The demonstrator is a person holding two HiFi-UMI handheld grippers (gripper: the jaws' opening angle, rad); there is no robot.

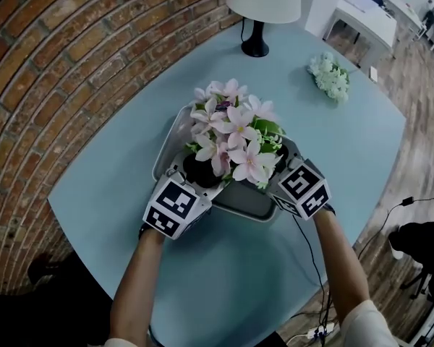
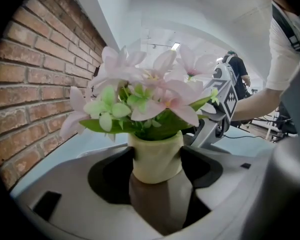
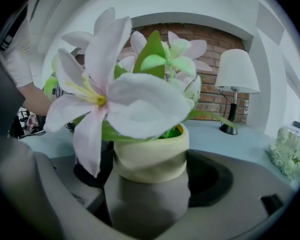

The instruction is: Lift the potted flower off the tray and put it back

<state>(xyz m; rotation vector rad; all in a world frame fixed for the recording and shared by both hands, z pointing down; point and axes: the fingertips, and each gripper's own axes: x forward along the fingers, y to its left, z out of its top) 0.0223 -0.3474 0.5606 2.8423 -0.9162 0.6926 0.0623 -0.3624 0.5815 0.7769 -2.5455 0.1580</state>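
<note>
The potted flower (image 1: 231, 136), pink and white blooms in a cream pot, is over the grey tray (image 1: 175, 130) in the head view. My left gripper (image 1: 199, 172) holds the pot from the near left, and my right gripper (image 1: 278, 161) holds it from the near right. In the left gripper view the cream pot (image 2: 156, 159) sits between the dark jaws, which press on both of its sides. The right gripper view shows the pot (image 3: 150, 156) clamped the same way. Blooms hide the pot's base, so I cannot tell whether it rests on the tray.
A white-shaded lamp (image 1: 259, 6) stands at the far edge of the pale blue table (image 1: 108, 194). A bunch of white flowers (image 1: 330, 76) lies at the far right. A brick wall (image 1: 50, 63) runs along the left. A cable (image 1: 307, 259) trails from the right gripper.
</note>
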